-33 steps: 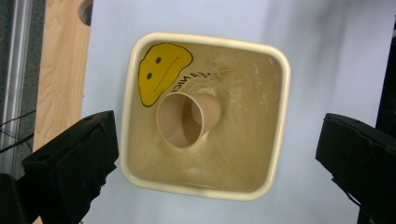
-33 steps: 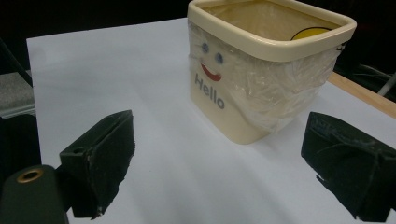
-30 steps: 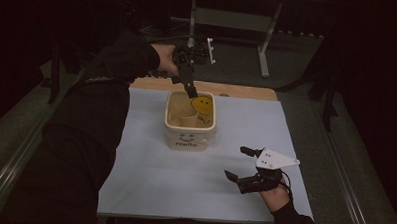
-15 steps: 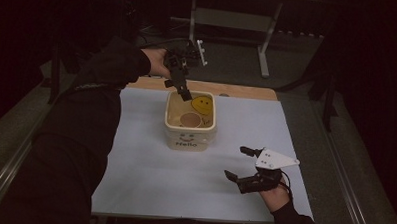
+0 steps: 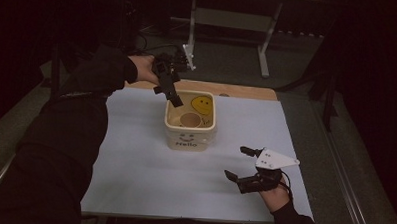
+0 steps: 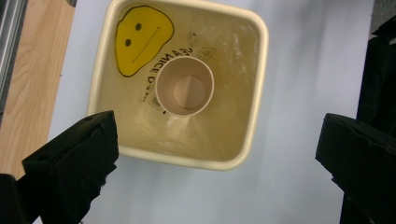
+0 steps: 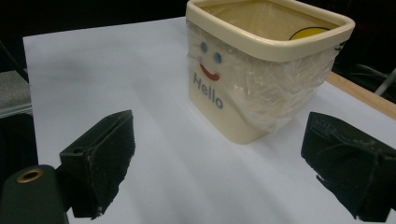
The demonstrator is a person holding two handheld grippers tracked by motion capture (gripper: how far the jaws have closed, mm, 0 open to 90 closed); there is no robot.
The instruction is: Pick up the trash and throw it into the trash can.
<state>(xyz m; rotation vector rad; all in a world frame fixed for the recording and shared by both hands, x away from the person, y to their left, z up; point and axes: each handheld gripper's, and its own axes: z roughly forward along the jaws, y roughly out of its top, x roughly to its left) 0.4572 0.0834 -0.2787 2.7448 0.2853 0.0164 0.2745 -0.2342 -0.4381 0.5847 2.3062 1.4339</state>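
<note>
Hovering above the far left corner of the bin [image 5: 191, 126], the left gripper [image 5: 171, 93] pointed down into it with its jaws spread wide and nothing between them. The bin, a cream square tub lined with clear plastic film, stood near the middle of the white sheet [image 5: 134, 165] covering the table; its near wall bore a small face and the word "Hello", and a yellow smiley [image 6: 140, 39] showed on its inner far wall. A paper cup [image 6: 184, 91] stood upright on the bin's floor, open end up and apart from the walls, seen directly from above in the left gripper view. The right gripper [image 5: 242, 166] was held low over the near right part of the sheet, well apart from the bin and aimed toward it, its jaws likewise open and empty. A strip of bare wooden table [image 5: 247, 91] showed beyond the sheet's far edge.
</note>
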